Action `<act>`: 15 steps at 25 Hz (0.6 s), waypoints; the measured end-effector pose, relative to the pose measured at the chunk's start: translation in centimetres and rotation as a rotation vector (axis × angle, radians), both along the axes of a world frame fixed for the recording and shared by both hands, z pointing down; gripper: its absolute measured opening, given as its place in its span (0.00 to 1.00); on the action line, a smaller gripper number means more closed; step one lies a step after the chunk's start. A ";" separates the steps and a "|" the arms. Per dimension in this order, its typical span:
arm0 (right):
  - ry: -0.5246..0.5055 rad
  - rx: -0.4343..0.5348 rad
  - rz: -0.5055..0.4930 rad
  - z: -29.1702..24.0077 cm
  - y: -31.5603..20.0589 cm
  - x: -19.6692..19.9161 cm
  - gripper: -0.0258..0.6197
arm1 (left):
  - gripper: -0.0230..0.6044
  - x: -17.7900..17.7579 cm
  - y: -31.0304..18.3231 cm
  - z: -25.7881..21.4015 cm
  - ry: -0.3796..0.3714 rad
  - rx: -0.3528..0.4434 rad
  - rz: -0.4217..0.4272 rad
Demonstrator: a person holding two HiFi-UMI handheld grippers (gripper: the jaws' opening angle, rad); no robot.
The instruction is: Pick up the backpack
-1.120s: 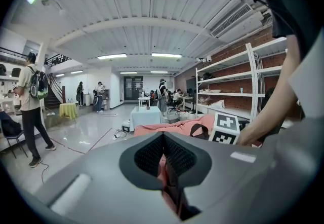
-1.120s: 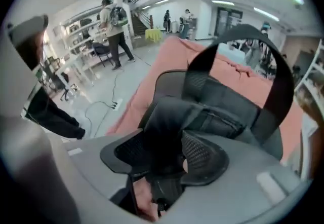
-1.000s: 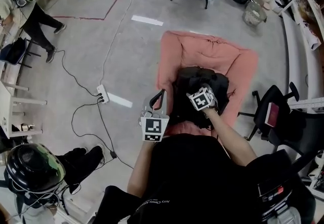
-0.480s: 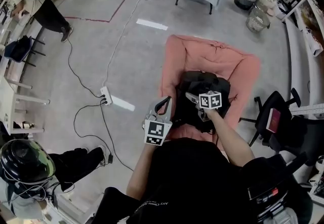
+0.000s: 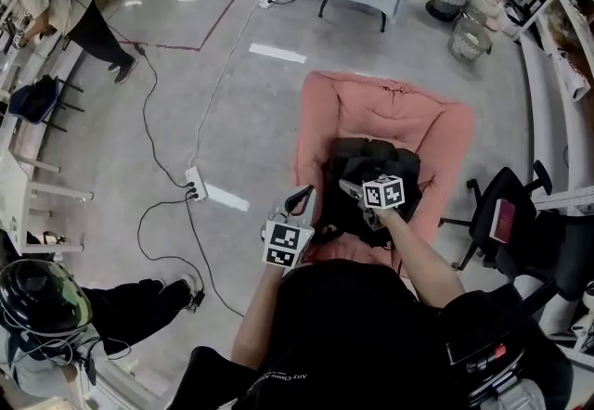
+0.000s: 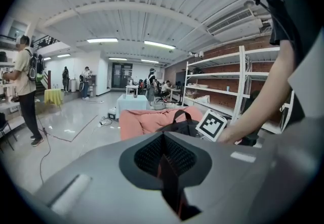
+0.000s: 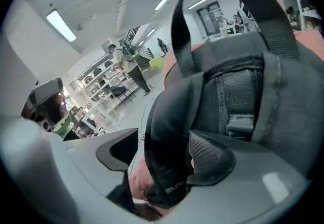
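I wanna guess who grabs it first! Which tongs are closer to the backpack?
Right. The right tongs are at the backpack, jaws just opened wider around its strap. The left tongs, shut, hover beside it, apart.

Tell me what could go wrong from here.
1. The right tool has just been opening its jaws, and the backpack strap lies loose between them; lifting now would likely leave it behind.
2. The backpack slumps on the pink seat; a pull on one strap may tip or drag it.
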State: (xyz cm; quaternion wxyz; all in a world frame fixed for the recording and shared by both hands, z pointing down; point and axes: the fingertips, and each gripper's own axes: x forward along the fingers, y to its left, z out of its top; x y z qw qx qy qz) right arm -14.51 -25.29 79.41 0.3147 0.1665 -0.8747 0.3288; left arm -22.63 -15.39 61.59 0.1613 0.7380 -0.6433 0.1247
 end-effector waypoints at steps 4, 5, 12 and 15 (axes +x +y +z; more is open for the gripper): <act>-0.056 -0.074 0.042 -0.8 0.0 -0.5 0.47 | 0.05 1.2 -1.0 4.2 0.028 -0.083 0.100; -0.063 -0.080 0.032 -1.2 0.5 -0.2 0.46 | 0.06 1.4 -1.3 5.5 0.043 -0.107 0.128; -0.060 0.013 -0.123 -2.5 3.5 2.7 0.44 | 0.30 5.3 -5.4 12.9 0.439 -0.281 0.310; -0.107 -0.001 -0.145 -3.6 4.4 3.2 0.44 | 0.33 7.9 -6.2 14.9 0.517 -0.327 0.371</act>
